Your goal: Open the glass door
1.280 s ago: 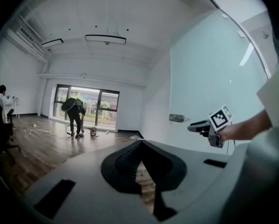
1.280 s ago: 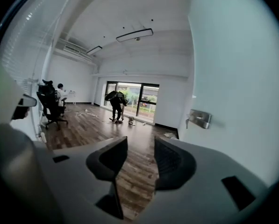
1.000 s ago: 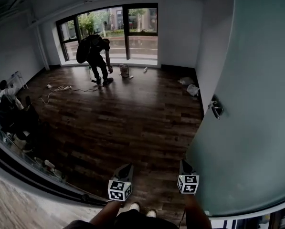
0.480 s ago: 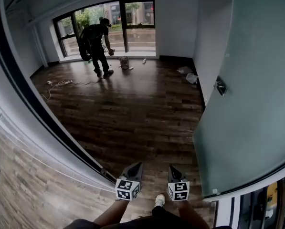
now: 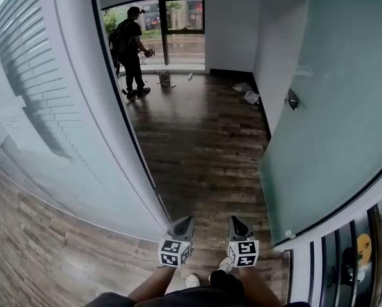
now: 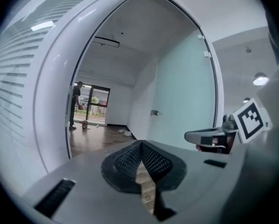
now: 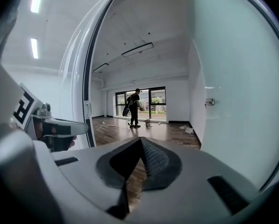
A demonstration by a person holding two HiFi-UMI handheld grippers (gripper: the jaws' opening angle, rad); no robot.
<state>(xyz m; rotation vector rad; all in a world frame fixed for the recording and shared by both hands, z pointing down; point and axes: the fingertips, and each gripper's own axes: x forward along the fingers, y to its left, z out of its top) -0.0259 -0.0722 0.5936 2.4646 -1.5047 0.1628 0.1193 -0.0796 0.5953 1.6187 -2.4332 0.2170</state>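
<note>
A frosted wall (image 5: 63, 139) stands left, with a person (image 5: 130, 50) far off by the window (image 5: 181, 21). Near, the left tongs (image 5: 185, 220) and right tongs (image 5: 234, 220) hang side by side over the floor (image 5: 203, 146), both closed on nothing. The glass door (image 5: 334, 107) stands open at right, well apart from them.

Daylight from far window (image 5: 178, 21), strong fisheye bending, dark corners
</note>
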